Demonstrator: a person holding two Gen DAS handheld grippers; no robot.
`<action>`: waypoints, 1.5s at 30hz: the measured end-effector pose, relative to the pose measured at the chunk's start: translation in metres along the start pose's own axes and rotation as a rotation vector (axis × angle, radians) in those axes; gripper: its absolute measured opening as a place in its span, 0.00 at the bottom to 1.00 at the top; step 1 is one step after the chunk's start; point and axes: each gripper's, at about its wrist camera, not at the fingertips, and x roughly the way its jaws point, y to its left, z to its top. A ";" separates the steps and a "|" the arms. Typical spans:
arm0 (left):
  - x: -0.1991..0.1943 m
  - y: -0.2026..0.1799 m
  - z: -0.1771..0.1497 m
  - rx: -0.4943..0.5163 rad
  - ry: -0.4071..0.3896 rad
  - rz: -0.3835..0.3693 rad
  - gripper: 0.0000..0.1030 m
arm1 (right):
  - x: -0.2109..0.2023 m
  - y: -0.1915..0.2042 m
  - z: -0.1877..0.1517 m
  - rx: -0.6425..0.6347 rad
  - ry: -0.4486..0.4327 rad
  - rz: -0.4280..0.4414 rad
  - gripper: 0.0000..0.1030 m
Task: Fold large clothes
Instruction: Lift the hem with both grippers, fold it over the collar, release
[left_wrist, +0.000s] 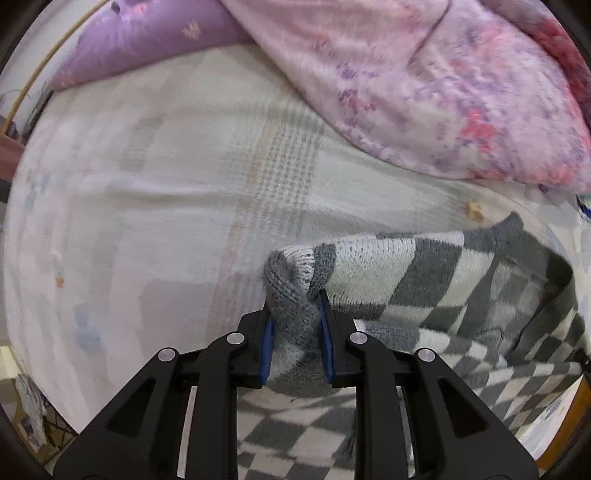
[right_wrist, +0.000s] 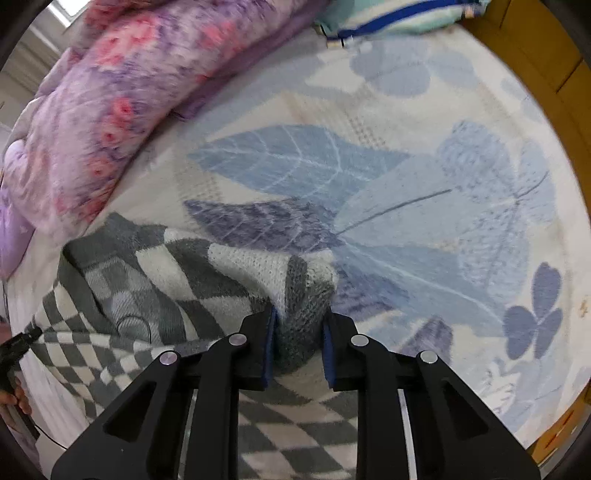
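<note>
Two tools are in use, one per hand. The left tool (left_wrist: 295, 332) is clamped on a bunched grey corner of one knitted sweater (left_wrist: 424, 280), checked in grey and white. The right tool (right_wrist: 299, 339) is clamped on the other bunched corner of the same sweater (right_wrist: 177, 280). In both wrist views the blue pads (left_wrist: 266, 347) press against the knit from either side, with the fabric filling the gap between them.

The sweater lies on the bed, its held edge raised off the bed sheet (left_wrist: 166, 192), the rest sagging between the two tools and trailing beneath them. The sheet (right_wrist: 406, 129) is pale, with blue leaves printed on it.

One pink flowered quilt (left_wrist: 424, 85) is heaped at the far side of the bed. One purple pillow (left_wrist: 155, 48) lies beside it, partly under the quilt. One pale green item with a blue stripe (right_wrist: 388, 18) lies at the bed's far edge; its nature cannot be determined.

No containers are visible.
</note>
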 end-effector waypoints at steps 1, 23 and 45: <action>-0.008 0.001 -0.005 0.003 -0.011 -0.006 0.20 | -0.009 0.002 -0.006 -0.001 -0.010 0.004 0.17; -0.144 0.061 -0.195 0.097 -0.210 -0.078 0.18 | -0.157 -0.014 -0.207 0.002 -0.222 0.067 0.16; -0.024 0.126 -0.417 -0.133 0.231 -0.130 0.75 | -0.066 -0.100 -0.424 0.134 0.183 0.202 0.82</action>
